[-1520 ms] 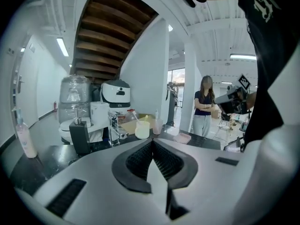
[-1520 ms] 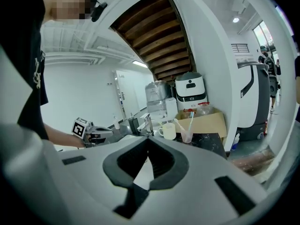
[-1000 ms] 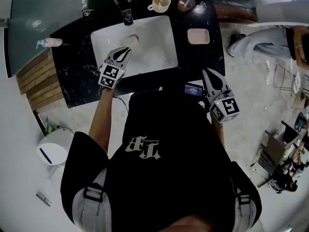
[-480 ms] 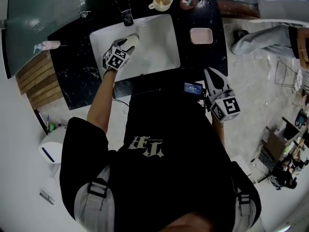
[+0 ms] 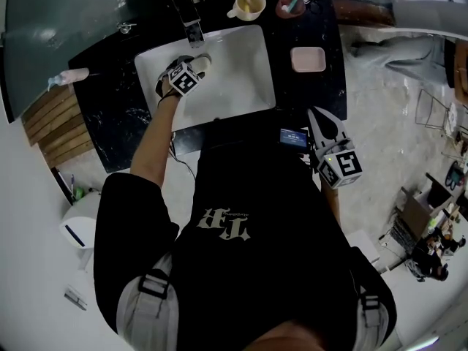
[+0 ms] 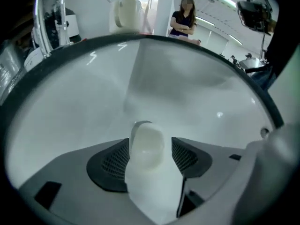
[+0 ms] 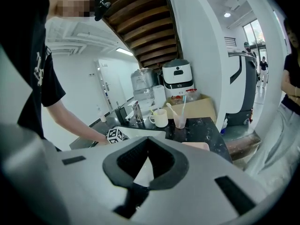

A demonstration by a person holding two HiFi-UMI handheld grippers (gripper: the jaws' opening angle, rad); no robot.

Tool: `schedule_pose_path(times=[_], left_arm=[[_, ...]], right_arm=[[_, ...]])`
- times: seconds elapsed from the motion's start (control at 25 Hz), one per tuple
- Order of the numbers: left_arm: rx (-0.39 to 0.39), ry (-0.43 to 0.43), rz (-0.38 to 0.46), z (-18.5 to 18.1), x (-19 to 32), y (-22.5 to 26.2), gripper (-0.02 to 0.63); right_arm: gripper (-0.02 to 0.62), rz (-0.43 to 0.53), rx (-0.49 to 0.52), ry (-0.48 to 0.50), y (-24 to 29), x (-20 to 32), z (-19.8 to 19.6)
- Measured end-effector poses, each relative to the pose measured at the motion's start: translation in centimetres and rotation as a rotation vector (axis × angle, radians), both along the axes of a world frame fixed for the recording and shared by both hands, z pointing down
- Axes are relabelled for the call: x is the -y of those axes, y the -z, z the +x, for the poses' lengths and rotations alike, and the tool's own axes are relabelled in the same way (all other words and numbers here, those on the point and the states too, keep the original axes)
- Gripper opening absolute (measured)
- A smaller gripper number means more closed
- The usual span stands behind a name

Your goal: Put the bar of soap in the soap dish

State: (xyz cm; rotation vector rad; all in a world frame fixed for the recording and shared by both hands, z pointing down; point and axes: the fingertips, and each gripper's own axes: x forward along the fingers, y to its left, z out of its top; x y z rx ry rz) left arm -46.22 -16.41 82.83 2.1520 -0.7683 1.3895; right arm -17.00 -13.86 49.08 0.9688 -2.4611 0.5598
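Our left tongs (image 5: 198, 63), opening wide, straddle the pale oval soap bar (image 6: 146, 143); next we close them. Right tongs (image 5: 316, 113) are closed and empty.

Left arm (image 5: 155, 141) is reaching forward, bare from the short sleeve down, the wrist bending so that the left gripper (image 5: 194, 67) is pointing steeply downward. Its marker cube (image 5: 183, 82) is facing up toward the head view. The jaws are opening – the left gripper view shows the bar of soap (image 6: 147, 144) standing between the two dark pads, with a sliver of gap showing at the right pad.

Right gripper (image 5: 319, 115) is hanging close in beside the person's torso, pointing forward and slightly down. Its jaws are meeting at the tips – nothing is lying between them. Only a short stretch of the right forearm (image 5: 333, 196) is showing.
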Motion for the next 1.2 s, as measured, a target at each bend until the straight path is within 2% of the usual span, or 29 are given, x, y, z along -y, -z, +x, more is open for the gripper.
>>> schedule_pose_path(times=[0.12, 0.32, 0.6, 0.96, 1.08, 1.2], left_arm=[[0.035, -0.064, -0.047, 0.0, -0.3, -1.3, 0.268], [0.078, -0.108, -0.085, 0.1, 0.0, -2.7, 0.267], [0.059, -0.133, -0.155, 0.4, 0.0, -3.3, 0.268], [0.196, -0.156, -0.299, 0.6, -0.1, -3.5, 0.268], [0.181, -0.153, -0.287, 0.5, -0.1, -3.5, 0.27], [0.154, -0.106, -0.257, 0.3, 0.0, -3.2, 0.27]], right_arm=[[0.008, -0.012, -0.023, 0.002, -0.4, 0.3, -0.3], [0.008, -0.022, -0.033, -0.004, -1.2, 1.0, 0.0], [0.008, -0.043, -0.04, -0.036, -2.0, 1.1, 0.4], [0.008, -0.045, -0.028, -0.042, -2.0, 0.7, 0.1], [0.008, -0.034, -0.033, -0.045, -1.8, 0.6, 0.3], [0.008, -0.02, -0.043, -0.054, -1.5, 0.6, 1.1]])
